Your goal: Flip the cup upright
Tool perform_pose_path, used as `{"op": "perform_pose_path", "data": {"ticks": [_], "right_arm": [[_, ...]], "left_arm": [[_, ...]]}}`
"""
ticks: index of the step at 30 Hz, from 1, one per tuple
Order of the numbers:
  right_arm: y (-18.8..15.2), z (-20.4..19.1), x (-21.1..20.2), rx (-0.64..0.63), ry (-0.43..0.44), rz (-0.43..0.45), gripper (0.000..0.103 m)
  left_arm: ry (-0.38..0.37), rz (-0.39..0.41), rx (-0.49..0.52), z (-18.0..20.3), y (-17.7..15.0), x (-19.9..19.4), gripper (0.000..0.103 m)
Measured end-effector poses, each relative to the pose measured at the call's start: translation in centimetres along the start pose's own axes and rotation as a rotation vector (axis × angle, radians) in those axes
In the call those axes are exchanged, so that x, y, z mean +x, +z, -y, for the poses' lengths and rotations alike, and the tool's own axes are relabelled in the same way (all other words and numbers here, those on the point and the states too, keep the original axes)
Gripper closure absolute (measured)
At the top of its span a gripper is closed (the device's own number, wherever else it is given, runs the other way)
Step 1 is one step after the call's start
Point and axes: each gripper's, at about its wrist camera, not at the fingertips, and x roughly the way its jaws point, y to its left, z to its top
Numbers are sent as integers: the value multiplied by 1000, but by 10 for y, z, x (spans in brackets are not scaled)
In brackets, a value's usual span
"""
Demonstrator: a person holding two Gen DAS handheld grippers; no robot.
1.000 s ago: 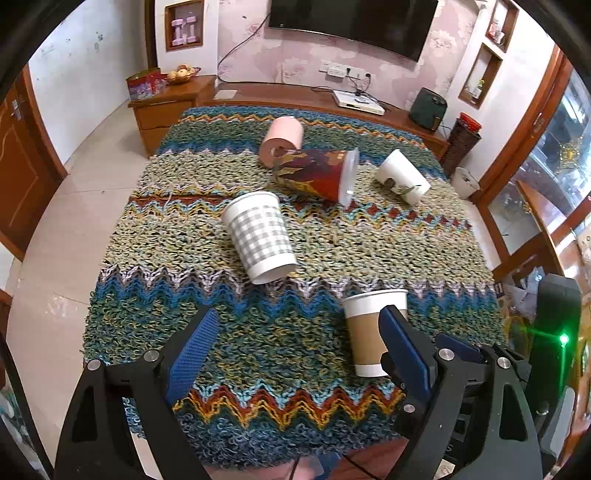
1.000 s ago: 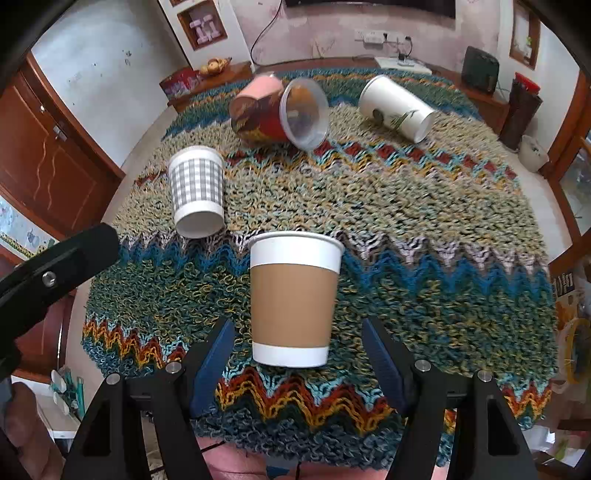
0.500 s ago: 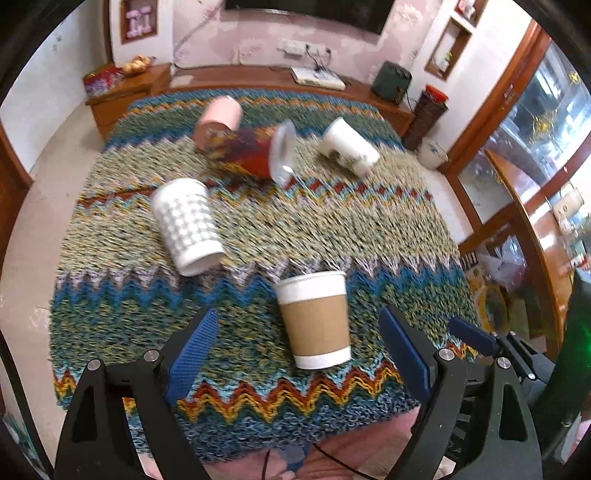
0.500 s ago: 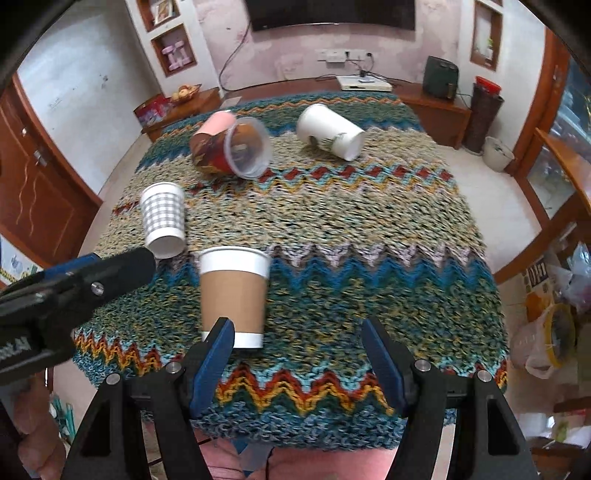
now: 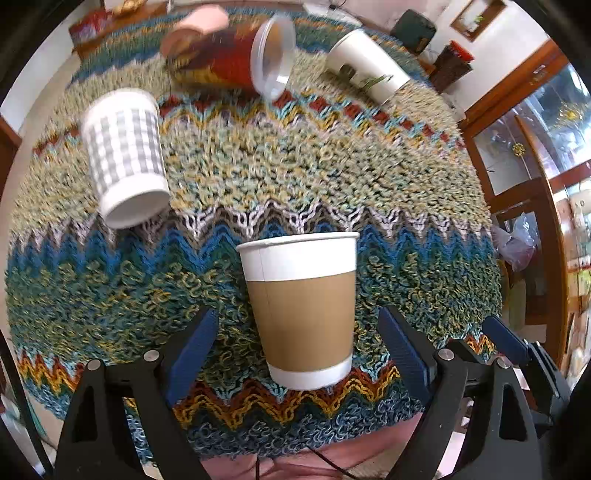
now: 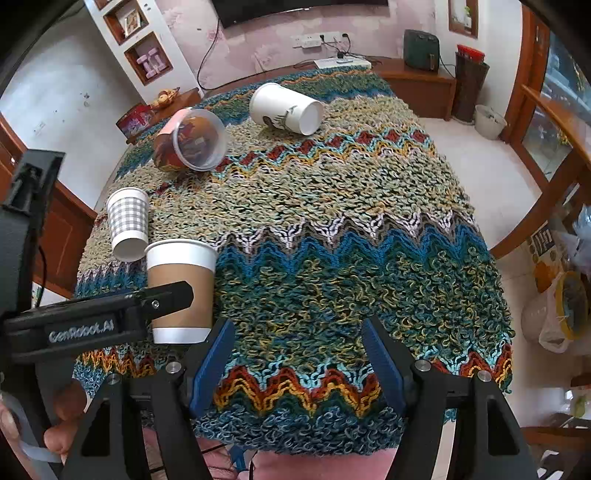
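A brown-sleeved white paper cup [image 5: 301,306] stands upright on the knitted zigzag cloth [image 5: 295,177] near the front edge. My left gripper [image 5: 297,343] is open, its blue pads on either side of the cup and apart from it. In the right wrist view the same cup [image 6: 181,288] stands at the left, partly behind the left gripper's arm [image 6: 92,321]. My right gripper [image 6: 297,354] is open and empty over the cloth's front edge, to the right of the cup.
A grey-checked cup [image 5: 125,158] lies on its side at the left. A red patterned cup with a clear lid [image 5: 236,59], a pink cup [image 5: 199,22] and a white cup [image 5: 365,66] lie on their sides at the back. A wooden cabinet [image 6: 417,85] stands behind the table.
My left gripper has swung right and closer, so the brown cup now sits between its open fingers. My right gripper has drawn off to the right, away from the cup.
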Motion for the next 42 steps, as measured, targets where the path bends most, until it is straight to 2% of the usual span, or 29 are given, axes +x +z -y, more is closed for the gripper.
{"op": "perform_pose_path", "data": {"ticks": [4,6,9,12,21,26,33,39,42], "right_arm": [[2,8,7,16,9,-12,31],[4,11,10,23,15,-19,31],[5,13,14,26,21,-26,31],[6,14,17,25,24,-32,31],[6,14,25,25,31,-49,31],[6,13,25,19,27,-46,31],[7,10,22,8,13,-26,31],[11,-1,8,-29,-92,103,31],[15,-6,3,-32,-112,154,31]], "left_arm": [[-12,-48,-36,-4,5,15,15],[-15,-66,-44,-6,6,20,27],[-30,-106,-61,-9,5,27,37],[-37,-110,-74,-9,3,24,37],[-7,-49,-36,-7,4,16,39],[8,34,10,-2,5,6,39],[76,238,111,9,2,-16,40],[108,430,161,6,0,-31,40],[102,492,170,3,3,-27,40]]}}
